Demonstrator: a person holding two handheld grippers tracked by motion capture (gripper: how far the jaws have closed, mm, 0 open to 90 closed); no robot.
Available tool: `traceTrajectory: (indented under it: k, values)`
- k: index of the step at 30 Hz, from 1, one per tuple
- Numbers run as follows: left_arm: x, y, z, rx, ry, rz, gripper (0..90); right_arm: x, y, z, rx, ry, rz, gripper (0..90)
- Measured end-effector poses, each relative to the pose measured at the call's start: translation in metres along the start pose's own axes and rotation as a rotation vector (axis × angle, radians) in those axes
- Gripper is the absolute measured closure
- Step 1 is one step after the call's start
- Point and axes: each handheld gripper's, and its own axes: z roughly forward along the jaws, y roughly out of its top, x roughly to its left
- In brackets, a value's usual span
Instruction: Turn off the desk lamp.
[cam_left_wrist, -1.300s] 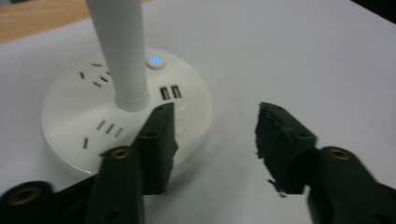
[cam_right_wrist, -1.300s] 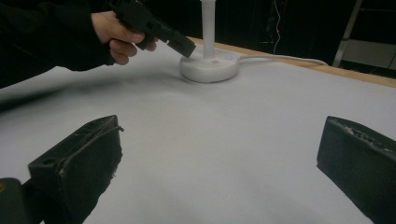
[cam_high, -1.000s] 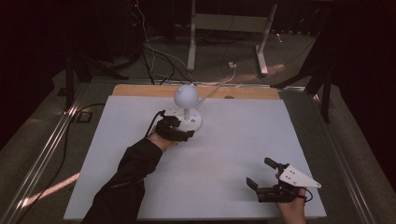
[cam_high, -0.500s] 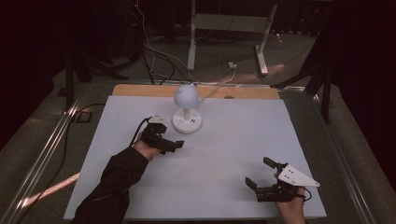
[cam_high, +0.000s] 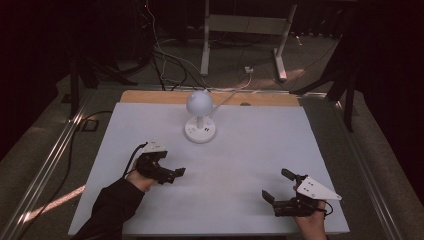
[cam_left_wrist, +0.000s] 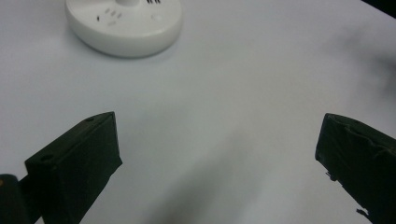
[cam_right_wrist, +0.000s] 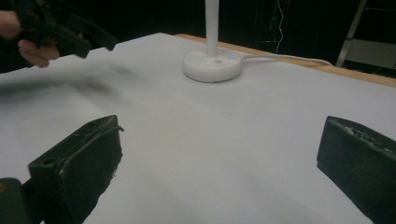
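On the table (cam_high: 240, 200), white-topped with a wooden strip along the far edge:

Lamp (cam_high: 200, 114). White, small, with a round flat base, a thin upright stem and a globe head. It stands at the far centre of the table, upright, well apart from both grippers. A white cable (cam_high: 231, 92) runs from it over the far edge to the floor. The left gripper view catches the near half of the base (cam_left_wrist: 125, 25), with small marks on its top face. The right gripper view shows the base (cam_right_wrist: 212, 65) and the lower stem, with a small blue light on the base.

Left gripper (cam_high: 172, 174). Near left of centre, held in a hand (cam_high: 137, 180) with a dark sleeve (cam_high: 112, 210). It lies nearer than the lamp and to its left, pointing right. Its own view shows both black jaws spread wide with bare table between them; it has hold of nothing. The right gripper view shows it at far left, blurred, above the table.

Right gripper (cam_high: 277, 186). Near right corner, held in a hand (cam_high: 312, 225) at the table's near edge, with a grey three-cornered plate (cam_high: 316, 187) on top. It points left and far. Jaws stand wide apart, with bare table between them; nothing held.

Floor beyond the table: dark, with loose cables (cam_high: 160, 55) and a grey metal stand (cam_high: 245, 35).
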Motion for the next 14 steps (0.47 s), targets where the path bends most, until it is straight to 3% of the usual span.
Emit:
traceTrajectory:
  k: [7,14]
  values:
    - [-0.003,-0.026,0.0,-0.016,-0.027,0.002,0.6,0.0,0.0,0.001,0.005,-0.001,-0.004,0.0]
    - [-0.003,-0.03,-0.001,-0.042,-0.046,0.023,0.6,-0.001,-0.001,0.001,0.009,0.003,0.002,0.0]
